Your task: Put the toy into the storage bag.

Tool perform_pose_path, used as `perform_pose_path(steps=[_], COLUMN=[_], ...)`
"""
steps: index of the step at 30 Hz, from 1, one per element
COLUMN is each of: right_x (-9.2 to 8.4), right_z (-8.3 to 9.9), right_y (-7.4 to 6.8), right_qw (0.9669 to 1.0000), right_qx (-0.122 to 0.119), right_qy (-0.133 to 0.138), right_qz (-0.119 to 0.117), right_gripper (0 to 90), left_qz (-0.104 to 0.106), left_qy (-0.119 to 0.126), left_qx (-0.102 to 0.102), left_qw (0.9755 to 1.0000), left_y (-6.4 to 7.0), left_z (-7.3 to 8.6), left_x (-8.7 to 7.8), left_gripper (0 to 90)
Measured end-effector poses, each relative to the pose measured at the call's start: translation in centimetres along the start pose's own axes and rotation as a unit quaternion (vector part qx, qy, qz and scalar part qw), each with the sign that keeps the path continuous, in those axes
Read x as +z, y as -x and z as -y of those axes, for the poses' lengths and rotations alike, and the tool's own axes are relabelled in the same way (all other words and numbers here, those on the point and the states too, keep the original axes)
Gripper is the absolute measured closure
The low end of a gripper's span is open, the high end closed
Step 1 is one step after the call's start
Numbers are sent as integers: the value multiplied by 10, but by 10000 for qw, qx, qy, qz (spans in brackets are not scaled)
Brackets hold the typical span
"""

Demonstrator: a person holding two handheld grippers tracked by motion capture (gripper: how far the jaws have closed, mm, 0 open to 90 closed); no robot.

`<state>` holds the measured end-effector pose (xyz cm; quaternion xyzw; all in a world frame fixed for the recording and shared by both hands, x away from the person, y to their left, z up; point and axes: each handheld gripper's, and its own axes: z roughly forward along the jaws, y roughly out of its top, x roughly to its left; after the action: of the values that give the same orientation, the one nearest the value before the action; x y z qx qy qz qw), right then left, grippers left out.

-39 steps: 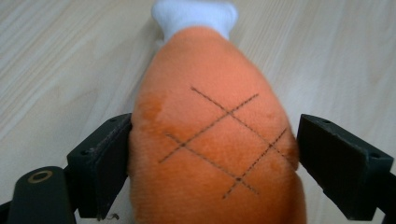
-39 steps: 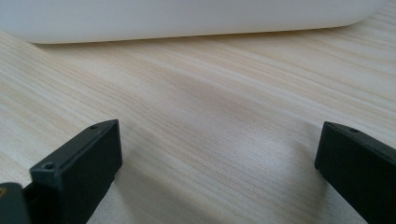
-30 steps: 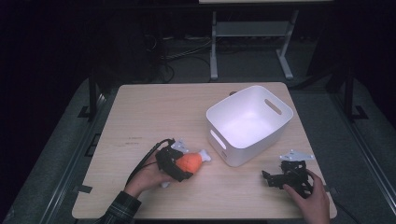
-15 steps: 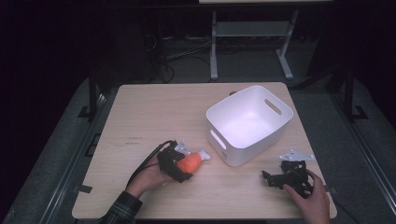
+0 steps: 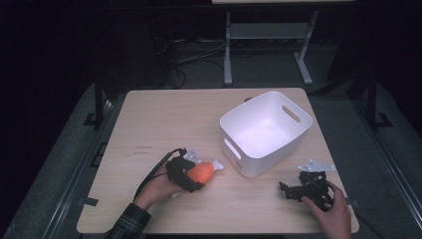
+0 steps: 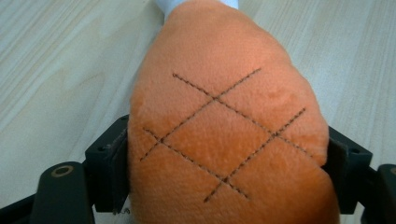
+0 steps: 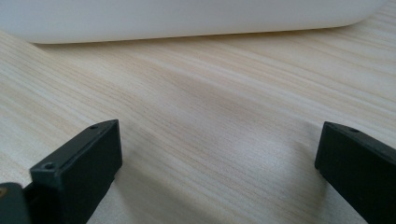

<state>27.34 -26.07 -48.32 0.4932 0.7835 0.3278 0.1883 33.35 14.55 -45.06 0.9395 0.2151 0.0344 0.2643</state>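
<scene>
An orange plush drumstick [image 5: 201,172] with a white bone end lies on the wooden table [image 5: 169,119], just left of the white bin [image 5: 266,130]. My left gripper [image 5: 189,175] is shut on it; in the left gripper view both black jaws press the sides of the orange plush drumstick [image 6: 229,135], whose brown stitched grid faces the camera. My right gripper [image 5: 291,191] rests open near the table's front right corner, held by a hand. In the right gripper view my right gripper [image 7: 217,172] has only bare wood between its wide-apart jaws, with the white bin wall [image 7: 187,18] ahead.
The white bin is empty and has slot handles in its walls. Bare table lies at the back left. Beyond the table stand a white metal frame [image 5: 268,35] and cables on a dark floor.
The left gripper with the drumstick has shifted slightly toward the front. The right gripper has stayed in place.
</scene>
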Motion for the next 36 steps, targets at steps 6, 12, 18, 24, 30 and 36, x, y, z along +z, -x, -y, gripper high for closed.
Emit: perform_pose_path(steps=[6,12,18,24,30,36], right_x=[0,0,0,0,0,0], right_z=[0,0,0,0,0,0], right_y=[0,0,0,0,0,0], right_qw=[10000,10000,10000,10000,10000,10000], right_qx=[-1,-1,-1,-1,0,0], right_qy=[1,1,0,0,0,1], right_qz=[0,0,0,0,0,1], right_gripper=[2,2,2,2,1,2], left_qz=[52,92,92,127,160,166], left_qy=[-4,86,180,334,460,545], left_qx=[14,29,-1,-76,-102,-64], left_qw=[10000,9999,9998,9993,9988,9984], left_y=[-1,-2,-6,-11,-13,-15], left_z=[1,2,2,5,7,5], left_x=[-4,-12,-25,-37,-47,-58], left_gripper=[209,210,210,209,209,209])
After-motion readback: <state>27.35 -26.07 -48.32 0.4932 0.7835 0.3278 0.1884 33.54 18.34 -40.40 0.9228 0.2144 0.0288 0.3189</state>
